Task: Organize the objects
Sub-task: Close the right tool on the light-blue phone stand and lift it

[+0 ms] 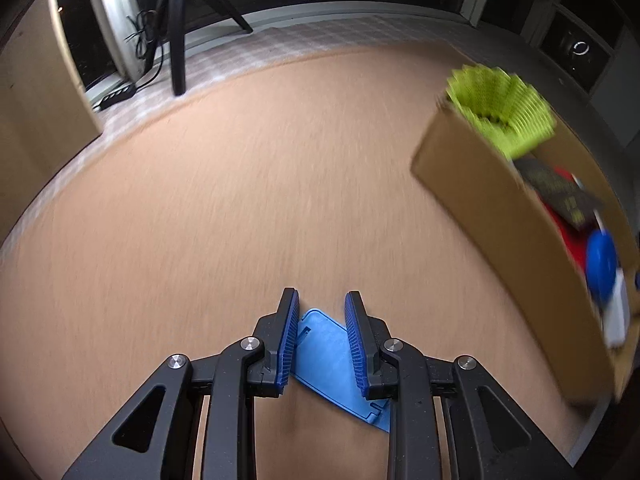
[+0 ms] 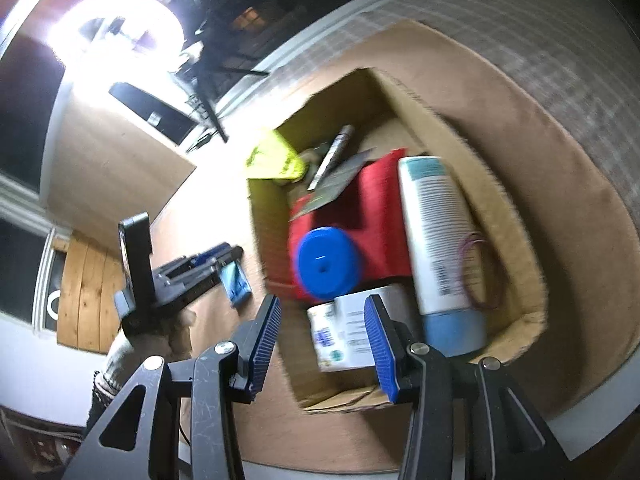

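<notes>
My left gripper (image 1: 322, 300) is shut on a flat blue plastic piece (image 1: 332, 364), held low over the brown table; both also show in the right wrist view, the gripper (image 2: 224, 258) and the blue piece (image 2: 238, 282) left of the box. The cardboard box (image 1: 492, 216) stands to the right. It holds a green mesh item (image 1: 504, 112), a red cloth (image 2: 372, 208), a blue lid (image 2: 328, 262), a white bottle with a blue cap (image 2: 438, 236) and a small white carton (image 2: 348, 332). My right gripper (image 2: 324, 316) is open and empty above the box's near end.
A tripod leg (image 1: 178, 40) and cables stand at the table's far left edge on a checked cloth (image 1: 320, 36). A pink rubber band (image 2: 480, 270) lies in the box beside the bottle. A bright ring light (image 2: 116, 36) glares at the upper left.
</notes>
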Demonstrator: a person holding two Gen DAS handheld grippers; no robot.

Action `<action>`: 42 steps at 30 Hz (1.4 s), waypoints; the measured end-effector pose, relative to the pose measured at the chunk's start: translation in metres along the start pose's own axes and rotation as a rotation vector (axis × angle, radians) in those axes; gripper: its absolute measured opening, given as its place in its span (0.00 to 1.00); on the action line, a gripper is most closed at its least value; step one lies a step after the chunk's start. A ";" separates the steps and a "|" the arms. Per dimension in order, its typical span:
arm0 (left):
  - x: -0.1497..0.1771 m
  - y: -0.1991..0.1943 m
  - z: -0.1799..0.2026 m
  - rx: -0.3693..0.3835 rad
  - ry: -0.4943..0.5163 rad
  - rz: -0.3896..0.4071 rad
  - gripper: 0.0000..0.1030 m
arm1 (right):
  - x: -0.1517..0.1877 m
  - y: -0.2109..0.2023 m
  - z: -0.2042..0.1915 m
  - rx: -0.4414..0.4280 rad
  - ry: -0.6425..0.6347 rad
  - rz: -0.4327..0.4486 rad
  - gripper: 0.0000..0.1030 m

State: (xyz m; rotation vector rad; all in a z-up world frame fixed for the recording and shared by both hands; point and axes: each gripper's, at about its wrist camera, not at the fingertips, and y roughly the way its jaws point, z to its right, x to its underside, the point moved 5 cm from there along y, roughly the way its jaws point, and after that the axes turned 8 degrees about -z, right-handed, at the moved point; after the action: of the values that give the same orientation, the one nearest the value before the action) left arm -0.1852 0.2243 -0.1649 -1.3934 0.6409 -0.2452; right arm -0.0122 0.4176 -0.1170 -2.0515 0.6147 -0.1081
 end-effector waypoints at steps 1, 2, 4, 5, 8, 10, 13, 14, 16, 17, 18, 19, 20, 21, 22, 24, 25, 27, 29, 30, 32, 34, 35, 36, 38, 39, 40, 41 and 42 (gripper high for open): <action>0.010 -0.003 0.000 -0.003 0.007 0.002 0.25 | 0.001 0.002 -0.006 -0.004 -0.014 -0.004 0.39; 0.016 -0.006 0.000 -0.003 0.007 0.002 0.25 | 0.003 0.004 -0.012 -0.008 -0.027 -0.009 0.39; 0.033 -0.011 0.000 0.000 0.007 -0.002 0.25 | 0.006 0.010 -0.026 -0.015 -0.056 -0.021 0.39; 0.041 -0.013 0.000 0.002 0.009 -0.002 0.25 | 0.008 0.015 -0.034 -0.020 -0.073 -0.029 0.39; 0.061 -0.019 0.000 0.012 0.012 -0.005 0.25 | 0.013 0.025 -0.052 -0.030 -0.113 -0.051 0.39; 0.071 -0.023 -0.003 0.022 0.003 -0.011 0.25 | 0.018 0.035 -0.066 -0.038 -0.149 -0.074 0.39; 0.086 -0.033 -0.012 0.038 -0.066 -0.005 0.31 | 0.023 0.050 -0.084 -0.038 -0.204 -0.109 0.39; 0.091 -0.036 -0.017 0.039 -0.094 -0.002 0.42 | 0.025 0.056 -0.088 -0.035 -0.216 -0.122 0.39; 0.104 -0.046 -0.026 0.066 -0.157 0.015 0.52 | 0.028 0.068 -0.097 -0.039 -0.250 -0.154 0.39; 0.111 -0.050 -0.029 0.086 -0.183 0.022 0.52 | 0.028 0.075 -0.101 -0.035 -0.267 -0.168 0.39; 0.120 -0.055 -0.030 0.114 -0.211 0.028 0.52 | 0.029 0.082 -0.104 -0.022 -0.282 -0.181 0.39; 0.126 -0.056 -0.031 0.137 -0.231 0.029 0.52 | 0.029 0.089 -0.108 -0.016 -0.298 -0.195 0.39; 0.133 -0.057 -0.031 0.161 -0.252 0.023 0.52 | 0.029 0.096 -0.111 -0.015 -0.312 -0.210 0.40; 0.141 -0.057 -0.030 0.180 -0.271 0.014 0.53 | 0.029 0.105 -0.114 -0.010 -0.324 -0.230 0.40; 0.145 -0.057 -0.030 0.191 -0.284 0.011 0.53 | 0.029 0.111 -0.116 -0.009 -0.331 -0.245 0.40; 0.153 -0.057 -0.026 0.216 -0.296 0.008 0.53 | 0.029 0.124 -0.123 -0.016 -0.354 -0.279 0.42; 0.155 -0.057 -0.025 0.221 -0.304 0.007 0.53 | 0.029 0.128 -0.125 -0.012 -0.363 -0.291 0.43; 0.158 -0.057 -0.023 0.239 -0.320 0.010 0.53 | 0.028 0.140 -0.131 -0.008 -0.389 -0.321 0.44; 0.160 -0.056 -0.022 0.248 -0.332 0.010 0.53 | 0.028 0.149 -0.136 -0.011 -0.404 -0.346 0.44; 0.159 -0.056 -0.022 0.253 -0.335 0.015 0.53 | 0.028 0.154 -0.138 -0.010 -0.412 -0.359 0.44; 0.159 -0.056 -0.022 0.263 -0.341 0.021 0.53 | 0.027 0.165 -0.140 -0.003 -0.422 -0.379 0.44; 0.158 -0.056 -0.022 0.279 -0.348 0.025 0.53 | 0.027 0.173 -0.141 -0.003 -0.418 -0.394 0.44; 0.155 -0.056 -0.021 0.282 -0.347 0.026 0.53 | 0.027 0.177 -0.140 -0.004 -0.414 -0.405 0.44; 0.154 -0.056 -0.022 0.278 -0.346 0.030 0.53 | 0.026 0.181 -0.140 -0.007 -0.412 -0.406 0.44; 0.149 -0.051 -0.027 0.279 -0.348 0.034 0.53 | 0.025 0.181 -0.141 -0.015 -0.415 -0.407 0.44; 0.148 -0.050 -0.027 0.281 -0.349 0.036 0.53 | 0.024 0.182 -0.142 -0.015 -0.413 -0.408 0.44; 0.147 -0.050 -0.029 0.280 -0.348 0.037 0.53 | 0.025 0.183 -0.145 -0.015 -0.412 -0.408 0.44; 0.147 -0.050 -0.029 0.279 -0.347 0.037 0.53 | 0.025 0.185 -0.147 -0.014 -0.416 -0.414 0.44; 0.147 -0.050 -0.029 0.279 -0.345 0.038 0.53 | 0.026 0.185 -0.148 -0.013 -0.423 -0.418 0.44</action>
State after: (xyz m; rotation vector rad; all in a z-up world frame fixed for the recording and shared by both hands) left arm -0.0721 0.1146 -0.1587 -1.1188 0.3316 -0.0569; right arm -0.1069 0.2129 -0.1944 -2.1018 -0.0765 0.0873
